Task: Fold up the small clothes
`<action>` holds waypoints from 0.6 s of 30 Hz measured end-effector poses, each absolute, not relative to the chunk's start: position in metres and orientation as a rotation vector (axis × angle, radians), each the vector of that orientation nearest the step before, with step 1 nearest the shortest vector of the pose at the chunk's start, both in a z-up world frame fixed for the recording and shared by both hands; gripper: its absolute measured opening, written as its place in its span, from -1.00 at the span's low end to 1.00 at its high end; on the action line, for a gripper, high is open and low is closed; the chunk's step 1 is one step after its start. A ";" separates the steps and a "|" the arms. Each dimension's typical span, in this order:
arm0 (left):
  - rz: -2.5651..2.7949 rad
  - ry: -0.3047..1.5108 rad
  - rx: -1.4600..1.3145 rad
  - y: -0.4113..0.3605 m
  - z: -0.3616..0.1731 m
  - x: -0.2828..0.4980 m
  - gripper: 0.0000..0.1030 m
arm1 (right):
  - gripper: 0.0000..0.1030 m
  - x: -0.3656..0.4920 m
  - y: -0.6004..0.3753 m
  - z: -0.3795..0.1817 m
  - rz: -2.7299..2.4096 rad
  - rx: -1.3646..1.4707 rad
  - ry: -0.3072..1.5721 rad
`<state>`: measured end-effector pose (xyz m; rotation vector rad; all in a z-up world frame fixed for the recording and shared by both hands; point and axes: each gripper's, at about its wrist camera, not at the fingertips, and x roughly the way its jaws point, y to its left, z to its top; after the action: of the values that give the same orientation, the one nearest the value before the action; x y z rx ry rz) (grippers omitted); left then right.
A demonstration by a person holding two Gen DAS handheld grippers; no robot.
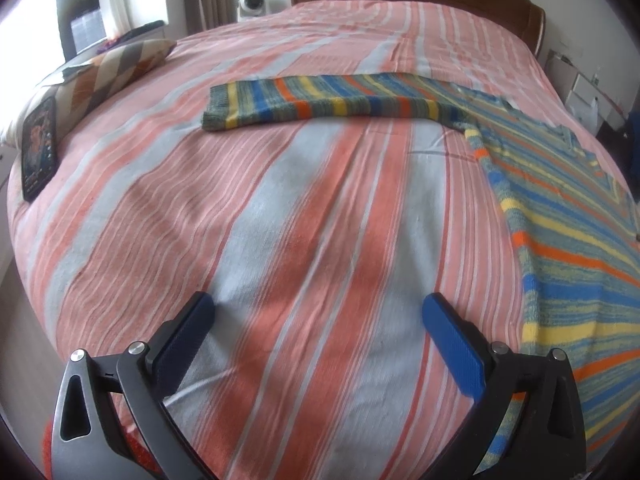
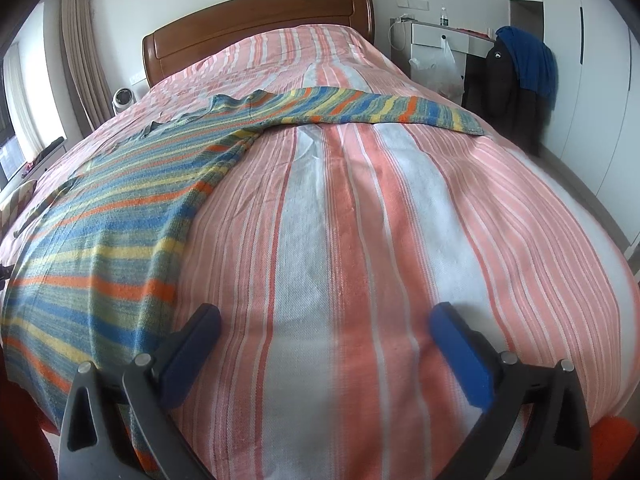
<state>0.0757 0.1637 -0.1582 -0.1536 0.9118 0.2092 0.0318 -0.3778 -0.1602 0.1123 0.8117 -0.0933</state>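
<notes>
**Striped knit spread flat, folding not begun**

Blue-padded left gripper [image 1: 318, 316] and right gripper [image 2: 326, 326] gape wide, empty, over the bedspread [image 1: 280, 220]. Beyond, the sweater [image 2: 120, 208] lies between them, sleeves outstretched. Next, probably: seize a sleeve [image 1: 316, 102] and fold inward.

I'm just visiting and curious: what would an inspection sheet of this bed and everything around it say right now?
Surface: bed, pink-and-white striped cover, lightly creased.
Job's things: striped sweater spread flat, sleeves out sideways, unfolded.
Clutter: patterned pillow and phone at one edge.
Grippers: left gripper and right gripper open, empty, over bare cover.
Cables: one at the white cabinet.
Surroundings: wooden headboard, curtains, clothes-draped chair, small fan.
</notes>
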 end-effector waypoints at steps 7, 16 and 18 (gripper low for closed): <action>0.195 0.912 -0.148 0.165 -0.159 0.075 0.99 | 1.00 0.032 -0.374 -0.161 -0.105 0.088 0.813; 0.192 0.919 -0.140 0.164 -0.159 0.076 0.99 | 1.00 0.033 -0.371 -0.163 -0.116 0.066 0.811; 0.194 0.919 -0.138 0.164 -0.159 0.076 0.99 | 1.00 0.032 -0.371 -0.163 -0.116 0.066 0.811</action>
<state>0.0763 0.1638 -0.1590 -0.1376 0.9194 0.1936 0.0324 -0.3712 -0.1627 0.0664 0.8108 -0.1160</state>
